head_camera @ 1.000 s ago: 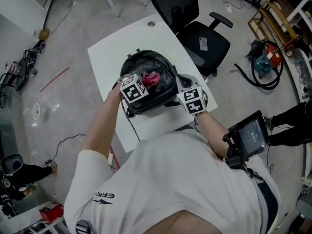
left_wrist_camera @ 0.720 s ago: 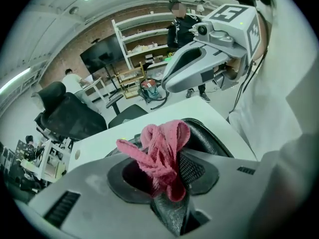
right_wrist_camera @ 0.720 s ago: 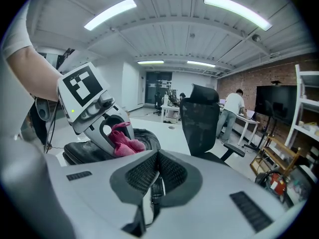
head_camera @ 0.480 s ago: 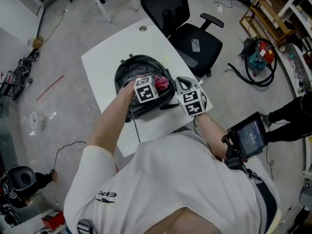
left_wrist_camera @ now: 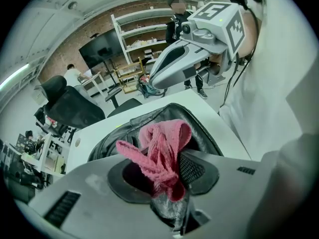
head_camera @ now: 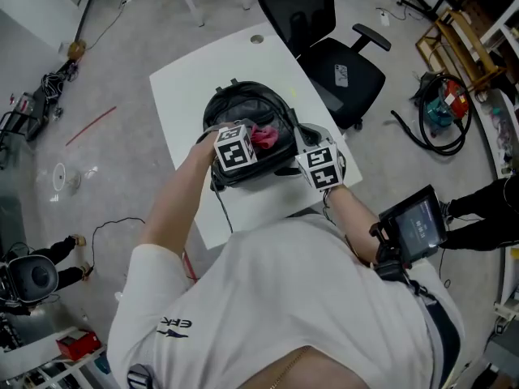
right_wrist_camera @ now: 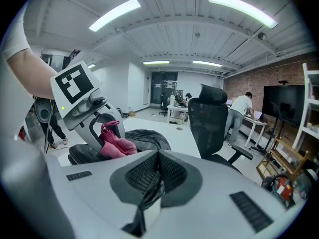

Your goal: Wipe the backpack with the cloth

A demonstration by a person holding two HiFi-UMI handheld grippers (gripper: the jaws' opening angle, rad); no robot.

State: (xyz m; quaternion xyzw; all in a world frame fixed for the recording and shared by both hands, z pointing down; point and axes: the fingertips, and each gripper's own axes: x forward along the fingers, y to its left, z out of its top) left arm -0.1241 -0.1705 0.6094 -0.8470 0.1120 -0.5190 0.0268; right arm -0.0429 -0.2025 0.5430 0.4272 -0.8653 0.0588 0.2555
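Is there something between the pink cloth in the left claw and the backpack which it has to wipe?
Nothing visible stands between them. The left claw holds the cloth right over the backpack. The right claw is shut on a dark strap at the backpack's edge, aside.

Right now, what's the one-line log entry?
left gripper: shut on pink cloth | right gripper: shut on black strap | backpack: on white table
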